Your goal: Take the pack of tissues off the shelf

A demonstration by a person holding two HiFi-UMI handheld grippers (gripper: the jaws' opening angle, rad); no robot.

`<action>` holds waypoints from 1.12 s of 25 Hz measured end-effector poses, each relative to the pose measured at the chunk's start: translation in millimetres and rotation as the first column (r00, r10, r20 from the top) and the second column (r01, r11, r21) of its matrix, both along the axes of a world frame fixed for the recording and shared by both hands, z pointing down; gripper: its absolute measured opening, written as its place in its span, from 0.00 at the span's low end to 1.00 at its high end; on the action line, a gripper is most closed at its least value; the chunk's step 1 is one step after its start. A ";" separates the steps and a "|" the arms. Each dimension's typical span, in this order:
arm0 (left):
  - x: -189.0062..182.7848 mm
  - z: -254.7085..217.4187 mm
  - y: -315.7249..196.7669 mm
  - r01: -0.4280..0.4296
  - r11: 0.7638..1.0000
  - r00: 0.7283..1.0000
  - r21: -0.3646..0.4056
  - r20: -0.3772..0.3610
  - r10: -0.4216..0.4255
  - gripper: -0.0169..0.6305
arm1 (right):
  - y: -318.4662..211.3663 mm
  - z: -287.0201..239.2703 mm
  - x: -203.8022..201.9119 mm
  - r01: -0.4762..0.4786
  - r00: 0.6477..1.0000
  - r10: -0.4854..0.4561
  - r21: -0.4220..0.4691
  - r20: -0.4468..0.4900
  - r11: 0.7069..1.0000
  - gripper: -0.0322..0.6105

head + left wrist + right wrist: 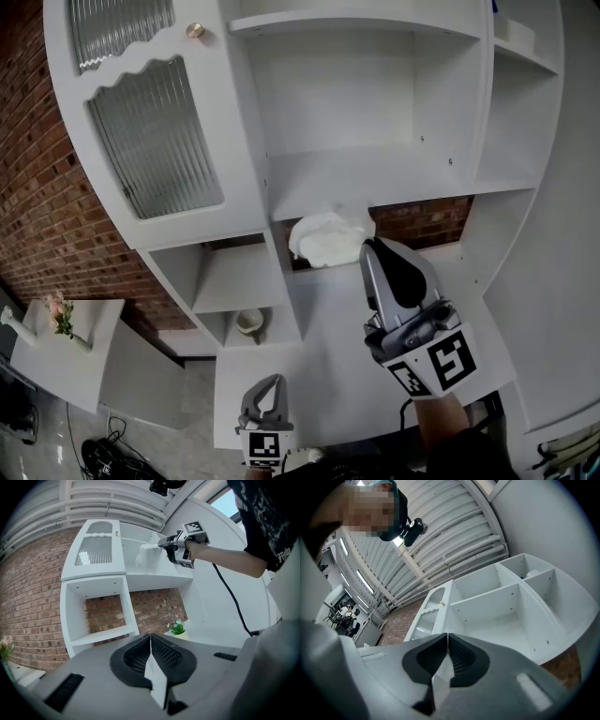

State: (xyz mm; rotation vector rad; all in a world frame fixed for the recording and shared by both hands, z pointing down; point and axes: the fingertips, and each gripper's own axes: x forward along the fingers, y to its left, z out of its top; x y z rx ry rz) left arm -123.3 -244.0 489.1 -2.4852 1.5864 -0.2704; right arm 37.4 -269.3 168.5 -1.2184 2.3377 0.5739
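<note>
My right tongs are raised to the white shelf unit, their tips right against the right edge of the pack of tissues. The pack is a soft white bundle at the front lip of the big open compartment's floor, with the brick-backed gap just below it. From the head view I cannot tell whether it rests on that board or hangs free of it. In the right gripper view these tongs are pressed together pad to pad with only a thin slit between them, and they point up into the bare white compartments. The left gripper view catches the same spot from below: the pack of tissues sits just ahead of the right tongs' tips, touching them, and a black cable trails down from that arm. My left tongs hang low, near the front edge of the white counter and well apart from the pack. They too are closed tight. To the left of the open compartment is a cabinet door with ribbed glass and a small round knob. A pale cup stands in a lower cubby, and a red brick wall runs behind the unit.
</note>
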 end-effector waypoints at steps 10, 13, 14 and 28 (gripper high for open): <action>6.1 2.9 9.3 -0.009 1.000 1.000 -0.004 -0.009 0.009 0.05 | 16.8 28.9 1.2 0.006 1.000 -0.006 -0.032 0.001 0.999 0.06; 5.0 1.6 12.8 -0.005 1.000 1.000 -0.003 -0.018 0.005 0.05 | 18.6 39.0 1.2 -0.002 1.000 0.001 -0.052 -0.011 0.999 0.06; 4.7 1.2 13.7 -0.003 1.000 1.000 -0.003 -0.017 0.003 0.05 | 18.1 43.6 1.3 -0.004 1.000 0.003 -0.061 -0.011 0.998 0.06; 4.2 6.5 26.5 0.007 1.000 1.000 -0.006 -0.004 -0.007 0.05 | -0.7 122.7 2.6 -0.051 0.998 0.041 -0.223 -0.047 0.973 0.06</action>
